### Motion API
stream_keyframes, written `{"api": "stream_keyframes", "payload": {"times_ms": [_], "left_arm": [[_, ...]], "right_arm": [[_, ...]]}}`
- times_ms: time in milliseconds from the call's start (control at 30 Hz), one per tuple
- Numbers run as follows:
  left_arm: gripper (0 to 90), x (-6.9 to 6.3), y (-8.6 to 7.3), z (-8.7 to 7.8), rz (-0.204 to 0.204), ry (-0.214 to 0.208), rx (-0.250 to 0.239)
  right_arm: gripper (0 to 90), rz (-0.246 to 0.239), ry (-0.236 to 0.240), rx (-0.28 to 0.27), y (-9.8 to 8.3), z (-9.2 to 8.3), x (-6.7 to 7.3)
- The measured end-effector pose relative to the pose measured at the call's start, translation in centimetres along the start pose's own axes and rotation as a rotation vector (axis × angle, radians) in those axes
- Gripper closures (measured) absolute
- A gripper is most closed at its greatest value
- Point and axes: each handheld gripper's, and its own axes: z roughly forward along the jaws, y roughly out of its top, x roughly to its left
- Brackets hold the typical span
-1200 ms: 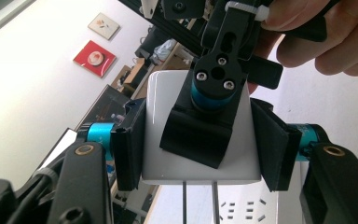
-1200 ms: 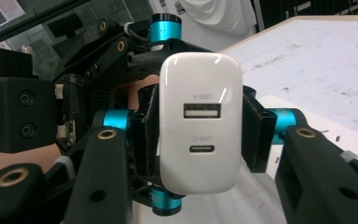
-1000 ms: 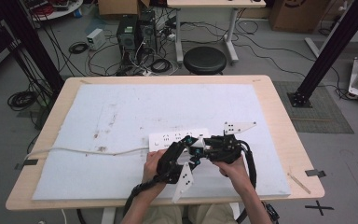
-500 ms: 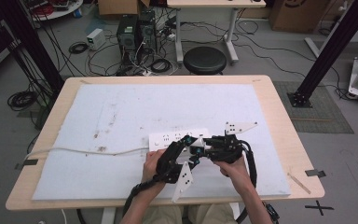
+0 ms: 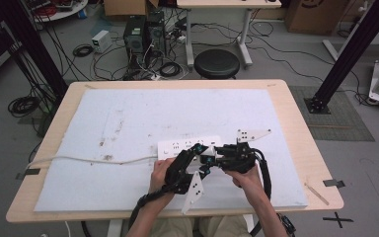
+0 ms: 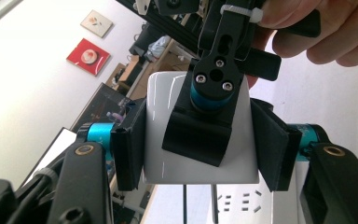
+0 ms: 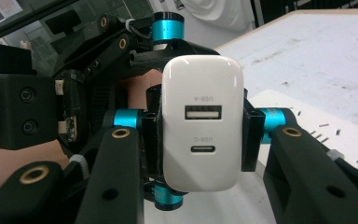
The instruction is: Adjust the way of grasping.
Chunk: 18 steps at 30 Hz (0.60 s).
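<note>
Meanwhile, both clamped | left gripper (image 6: pixel 200 140) and right gripper (image 7: pixel 200 126) squeezing white charger (image 7: pixel 201 121) | above power strip (image 5: pixel 190 146)

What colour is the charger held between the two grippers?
White, with USB-A and USB-C ports on its face; the charger shows best in the right gripper view.

**Busy lab floor behind a pale wooden worktop**

The light wooden worktop (image 5: pixel 306 148) carries a white foam mat (image 5: pixel 143 123). Beyond it a round black stool (image 5: pixel 217 63) stands on the grey floor (image 5: pixel 286 59), beside two dark computer towers (image 5: pixel 143 32) and tangled black cables (image 5: pixel 24 104). A black metal frame post (image 5: pixel 348 52) slants at right. Two red and white wall pictures (image 6: pixel 88 43) hang on a white wall.
</note>
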Motion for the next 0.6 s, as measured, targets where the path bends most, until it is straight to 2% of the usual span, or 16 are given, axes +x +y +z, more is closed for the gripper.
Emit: {"api": "stream_keyframes", "payload": {"times_ms": [100,333,433,500,600], "left_arm": [[42.3,-0.03,-0.02,0.04,-0.006,-0.003,0.004],[40.5,0.18,-0.04,0.18,-0.041,-0.023,0.030],[35.1,0.34,-0.03,0.16,-0.061,-0.010,0.043],[28.8,0.57,-0.12,0.16,-0.082,-0.018,0.041],[25.8,0.76,-0.22,-0.01,-0.092,-0.043,0.032]], "right_arm": [[63.2,0.017,-0.004,0.011,-0.05,0.00,-0.01],[63.3,0.000,-0.032,0.023,-0.07,0.08,0.04],[63.3,0.012,-0.030,0.015,-0.13,-0.03,-0.02],[63.3,0.011,-0.032,0.003,-0.13,-0.16,-0.07],[63.4,0.012,-0.028,-0.008,-0.13,-0.36,-0.14]]}}
